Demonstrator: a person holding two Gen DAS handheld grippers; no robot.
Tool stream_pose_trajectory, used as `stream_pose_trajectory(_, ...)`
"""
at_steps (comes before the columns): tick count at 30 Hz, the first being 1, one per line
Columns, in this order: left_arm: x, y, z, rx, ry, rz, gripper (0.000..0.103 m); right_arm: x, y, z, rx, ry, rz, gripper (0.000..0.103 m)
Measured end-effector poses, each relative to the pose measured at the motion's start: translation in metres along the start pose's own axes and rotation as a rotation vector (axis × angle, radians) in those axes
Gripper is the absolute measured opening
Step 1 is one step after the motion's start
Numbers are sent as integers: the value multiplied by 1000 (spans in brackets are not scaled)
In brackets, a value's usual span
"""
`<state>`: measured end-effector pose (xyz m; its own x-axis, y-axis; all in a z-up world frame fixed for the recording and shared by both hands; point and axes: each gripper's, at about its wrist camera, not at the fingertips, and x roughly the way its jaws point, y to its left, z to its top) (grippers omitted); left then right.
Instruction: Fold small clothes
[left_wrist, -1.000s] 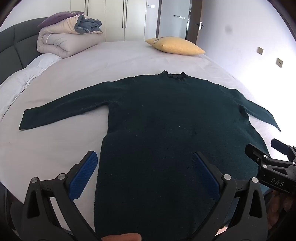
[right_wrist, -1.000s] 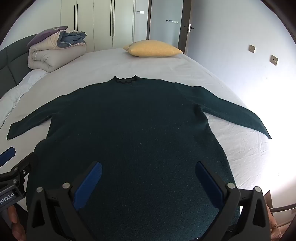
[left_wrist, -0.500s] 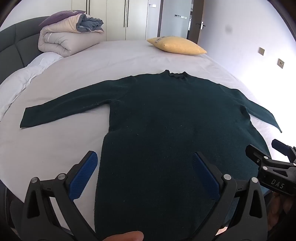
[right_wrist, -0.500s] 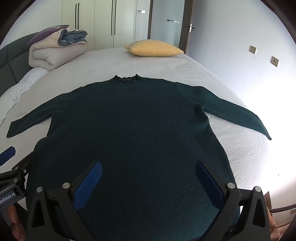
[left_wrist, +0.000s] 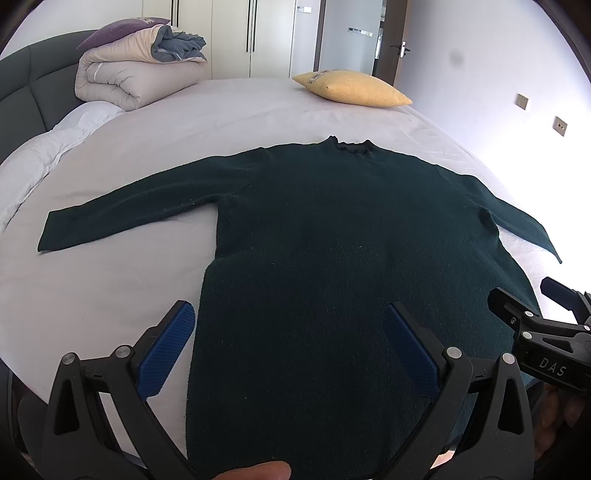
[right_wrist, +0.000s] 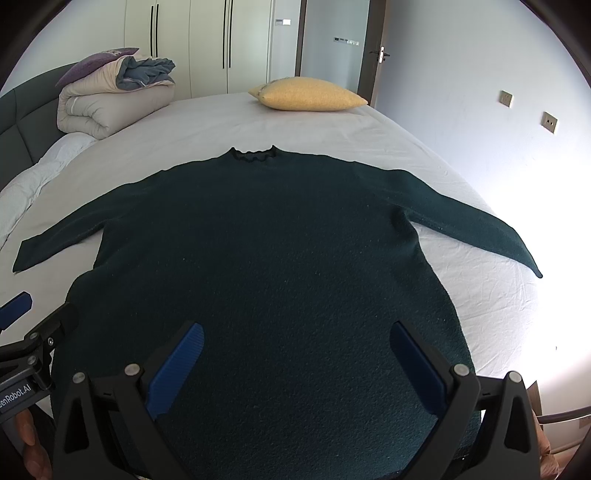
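1. A dark green sweater (left_wrist: 332, 240) lies flat and face up on the pale bed sheet (left_wrist: 229, 110), collar (right_wrist: 254, 155) pointing away from the cameras, hem nearest them.
2. Both sleeves are spread out to the sides: the left sleeve (left_wrist: 122, 210) ends well inside the sheet, while the right sleeve (right_wrist: 476, 225) tapers to a cuff close to the bed's right edge.
3. The left gripper (left_wrist: 288, 343) hangs over the hem's left part, spread wide with nothing between its blue pads (left_wrist: 166, 350) — one finger sits over bare sheet just beside the sweater's side edge, the other over the knit.
4. The right gripper (right_wrist: 295, 362) hovers over the hem's right part, equally wide apart and empty; both of its fingers are over the fabric.
5. Each gripper shows at the margin of the other's view, so they sit side by side along the near edge.
6. Bare sheet runs between the collar and a yellow pillow (right_wrist: 310, 99) at the far side — open room there.
7. A rolled duvet (left_wrist: 136, 77) sits at the far left by the dark headboard (left_wrist: 22, 103), well apart from the sweater.
8. A fingertip shows at the bottom of the left view.
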<state>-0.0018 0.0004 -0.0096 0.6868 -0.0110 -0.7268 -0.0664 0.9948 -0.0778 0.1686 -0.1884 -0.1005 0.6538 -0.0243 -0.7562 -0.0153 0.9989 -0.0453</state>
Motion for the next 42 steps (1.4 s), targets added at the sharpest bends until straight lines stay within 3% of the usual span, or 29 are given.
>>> stream_pose_trajectory(42, 2, 2, -3, -4, 5, -1, 103, 5, 5, -12, -1, 8, 3, 103)
